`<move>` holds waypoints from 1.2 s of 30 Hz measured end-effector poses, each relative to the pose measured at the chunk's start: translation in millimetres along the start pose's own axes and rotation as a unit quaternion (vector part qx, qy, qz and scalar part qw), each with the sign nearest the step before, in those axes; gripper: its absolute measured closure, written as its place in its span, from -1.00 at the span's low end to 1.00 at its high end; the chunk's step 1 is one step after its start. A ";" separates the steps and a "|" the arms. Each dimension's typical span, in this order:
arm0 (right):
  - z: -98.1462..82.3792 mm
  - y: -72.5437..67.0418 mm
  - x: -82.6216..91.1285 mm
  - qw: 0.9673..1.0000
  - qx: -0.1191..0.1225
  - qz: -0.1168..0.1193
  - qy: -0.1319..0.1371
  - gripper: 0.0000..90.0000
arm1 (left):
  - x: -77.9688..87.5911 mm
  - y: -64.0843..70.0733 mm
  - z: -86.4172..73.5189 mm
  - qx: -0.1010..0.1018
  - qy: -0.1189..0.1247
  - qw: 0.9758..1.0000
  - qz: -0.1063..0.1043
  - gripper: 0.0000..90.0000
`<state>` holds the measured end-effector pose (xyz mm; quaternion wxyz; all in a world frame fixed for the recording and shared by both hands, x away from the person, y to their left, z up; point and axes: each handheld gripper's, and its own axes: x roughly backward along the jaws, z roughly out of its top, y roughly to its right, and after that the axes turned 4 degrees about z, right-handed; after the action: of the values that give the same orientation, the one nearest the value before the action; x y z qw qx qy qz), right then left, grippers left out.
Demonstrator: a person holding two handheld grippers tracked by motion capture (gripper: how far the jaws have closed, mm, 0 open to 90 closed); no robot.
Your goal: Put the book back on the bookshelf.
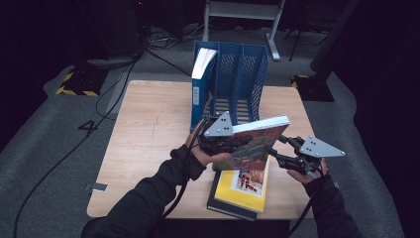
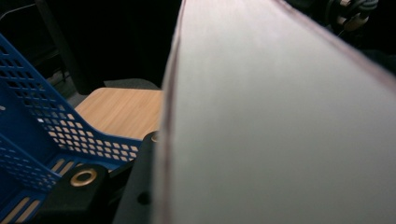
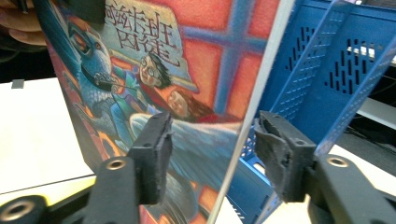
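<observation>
The illustrated book (image 1: pixel 257 141) was held tilted above the bench (image 1: pixel 148 134), at 6 o'clock of the blue file rack (image 1: pixel 242 74). It was pinched by the left tongs (image 1: pixel 225 141) at its 9 o'clock edge. The right tongs (image 3: pixel 210 149) were spread, straddling its 3 o'clock edge without pressing.

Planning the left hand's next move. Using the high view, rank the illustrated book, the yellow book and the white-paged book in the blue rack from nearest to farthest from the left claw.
1. Illustrated book, held in the left claw.
2. Yellow book, just below on the stack at the near edge.
3. White-paged book, upright in the blue rack at the far side.
</observation>
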<state>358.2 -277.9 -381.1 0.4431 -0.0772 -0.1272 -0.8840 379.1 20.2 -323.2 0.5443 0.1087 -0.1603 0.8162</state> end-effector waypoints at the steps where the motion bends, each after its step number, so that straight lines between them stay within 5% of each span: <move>1: -1.0 1.5 1.8 1.000 -0.002 -0.003 -0.002 -0.07 | -0.4 -1.6 -0.3 0.005 0.001 1.000 0.005 0.64; 6: -14.6 12.2 13.8 0.999 -0.024 -0.026 -0.026 -0.14 | -0.4 -10.6 -0.7 0.031 0.005 0.999 0.020 0.65; 10: -28.1 19.9 17.7 0.997 -0.044 -0.035 -0.044 -0.14 | 7.6 -16.6 7.5 0.024 0.003 0.998 0.051 0.65; 14: -39.4 25.0 17.1 0.996 -0.063 -0.036 -0.057 -0.15 | 18.3 -25.2 12.6 0.038 0.009 0.996 0.076 0.65; 19: -47.6 26.8 11.2 0.994 -0.065 -0.034 -0.076 -0.16 | 36.1 -41.6 20.0 0.066 0.013 0.988 0.140 0.65; 20: -48.2 26.7 10.5 0.994 -0.062 -0.034 -0.078 -0.16 | 36.1 -41.6 20.0 0.066 0.013 0.988 0.140 0.65; 24: -49.9 27.0 8.6 0.994 -0.061 -0.034 -0.082 -0.15 | 46.1 -57.4 24.1 0.076 0.015 0.980 0.182 0.65; 26: -50.2 26.9 8.4 0.994 -0.062 -0.033 -0.083 -0.15 | 47.4 -60.7 24.6 0.080 0.014 0.979 0.187 0.65; 29: -51.9 26.7 6.7 0.994 -0.064 -0.031 -0.084 -0.15 | 45.4 -73.6 26.1 0.104 0.018 0.972 0.208 0.65; 30: -52.4 26.4 5.7 0.994 -0.064 -0.030 -0.087 -0.15 | 45.4 -73.6 26.1 0.104 0.018 0.972 0.208 0.65; 31: -52.8 25.7 4.8 0.994 -0.063 -0.030 -0.090 -0.14 | 40.6 -79.3 27.6 0.114 0.013 0.969 0.221 0.65; 32: -53.4 24.9 3.6 0.993 -0.062 -0.029 -0.092 -0.14 | 40.6 -79.3 27.6 0.114 0.013 0.969 0.221 0.65; 33: -53.9 24.0 2.5 0.993 -0.061 -0.028 -0.095 -0.14 | 34.7 -84.8 29.7 0.125 0.009 0.964 0.234 0.65; 34: -54.4 23.1 1.3 0.993 -0.057 -0.028 -0.097 -0.14 | 31.3 -87.7 31.0 0.128 0.006 0.962 0.241 0.65; 36: -54.8 22.2 0.3 0.993 -0.055 -0.027 -0.100 -0.14 | 27.7 -90.4 32.2 0.132 0.004 0.961 0.244 0.65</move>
<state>374.6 -307.0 -429.9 0.3992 -0.1862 -0.1245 -0.8891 452.1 63.9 -270.7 0.3098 0.1341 -0.0709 0.9386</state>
